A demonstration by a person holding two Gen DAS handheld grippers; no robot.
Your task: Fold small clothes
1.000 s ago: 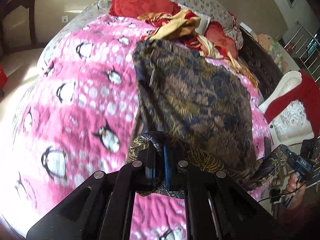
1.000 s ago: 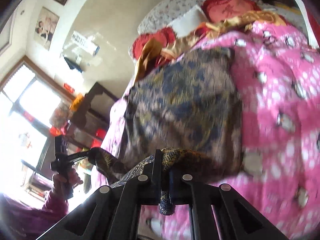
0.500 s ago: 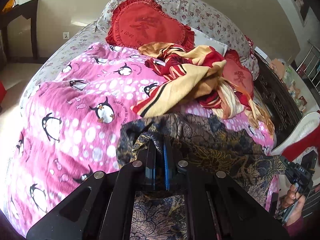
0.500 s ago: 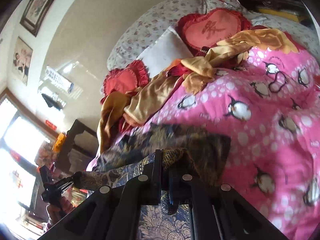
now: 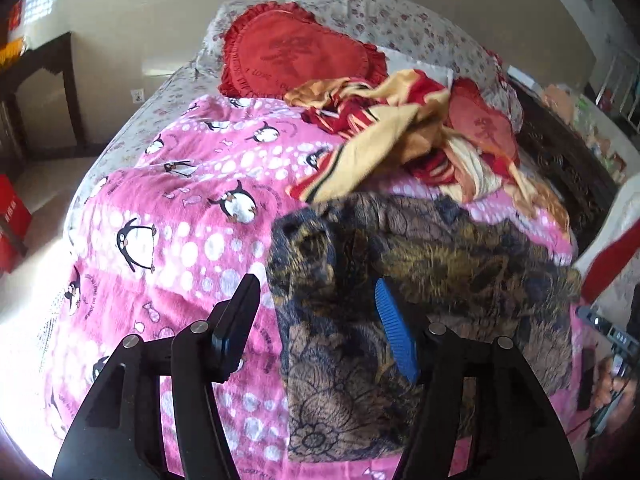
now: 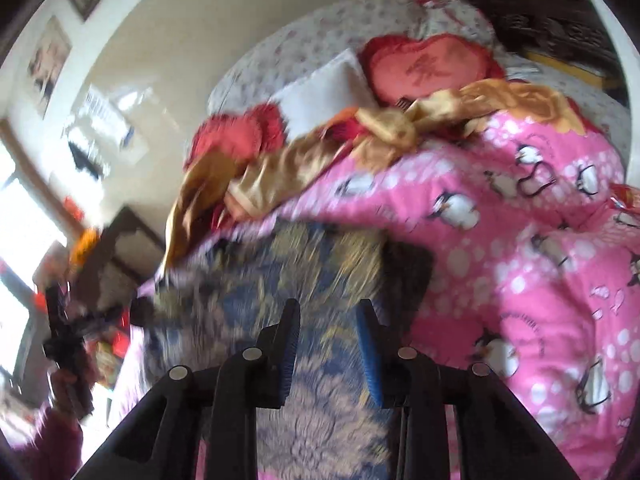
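A dark blue and gold patterned garment [image 5: 400,280] lies folded over on the pink penguin blanket [image 5: 172,232]. My left gripper [image 5: 316,292] is open and empty, its jaws spread over the garment's left edge. In the right wrist view the same garment [image 6: 280,280] is blurred, and my right gripper [image 6: 326,308] is open and empty just above it. The other gripper shows at the left edge of the right wrist view [image 6: 64,332], held in a hand.
A crumpled red and yellow cloth [image 5: 392,132] lies beyond the garment. Red heart cushions [image 5: 296,56] and floral pillows [image 5: 400,20] sit at the bed's head. Dark carved furniture [image 5: 568,160] stands to the right, a dark table [image 5: 36,80] to the left.
Both grippers carried the garment's near edge forward over itself, then opened and let it go. The garment now lies folded on the blanket.
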